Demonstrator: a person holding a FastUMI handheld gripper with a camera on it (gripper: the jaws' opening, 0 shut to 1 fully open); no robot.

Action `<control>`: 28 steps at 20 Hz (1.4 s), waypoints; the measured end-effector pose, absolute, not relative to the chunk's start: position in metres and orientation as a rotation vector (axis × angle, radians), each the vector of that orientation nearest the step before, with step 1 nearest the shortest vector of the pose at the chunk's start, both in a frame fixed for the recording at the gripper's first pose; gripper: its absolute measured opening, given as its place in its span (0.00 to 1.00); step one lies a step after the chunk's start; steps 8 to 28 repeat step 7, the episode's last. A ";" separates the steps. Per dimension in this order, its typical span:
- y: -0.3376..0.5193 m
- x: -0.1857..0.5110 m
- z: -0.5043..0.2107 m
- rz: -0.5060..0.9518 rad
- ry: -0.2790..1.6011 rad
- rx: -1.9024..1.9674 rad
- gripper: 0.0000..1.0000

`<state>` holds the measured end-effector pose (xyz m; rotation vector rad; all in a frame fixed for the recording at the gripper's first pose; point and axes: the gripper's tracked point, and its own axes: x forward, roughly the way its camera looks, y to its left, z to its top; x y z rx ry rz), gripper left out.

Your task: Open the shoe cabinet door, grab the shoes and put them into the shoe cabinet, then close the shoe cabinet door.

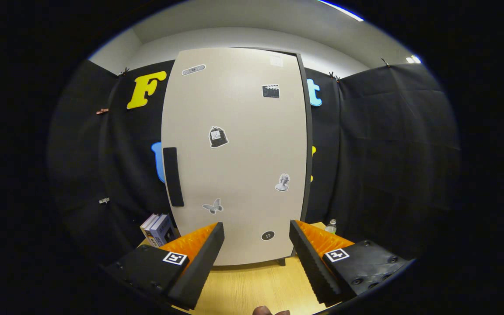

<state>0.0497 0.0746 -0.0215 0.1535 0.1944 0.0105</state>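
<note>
A tall beige shoe cabinet (239,144) stands on the wooden table (252,284) straight ahead of my gripper (256,232). Its door is closed and carries several small stickers. A dark vertical handle (173,176) runs along the door's left edge, up and to the left of my left finger. My fingers are spread wide apart with nothing between them, a short way in front of the door's lower part. A brown rounded bit of something (269,311) shows on the table just below the fingers; I cannot tell what it is.
A few books (158,228) stand on the table left of the cabinet, behind my left finger. A small clear bottle (331,225) sits to the cabinet's right, behind my right finger. Black cloth walls close in the booth on both sides.
</note>
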 end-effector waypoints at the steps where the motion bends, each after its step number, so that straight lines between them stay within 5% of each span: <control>1: 0.074 0.050 -0.021 0.010 0.190 0.155 0.98; 28: 0.074 0.050 -0.023 0.014 0.190 0.161 0.98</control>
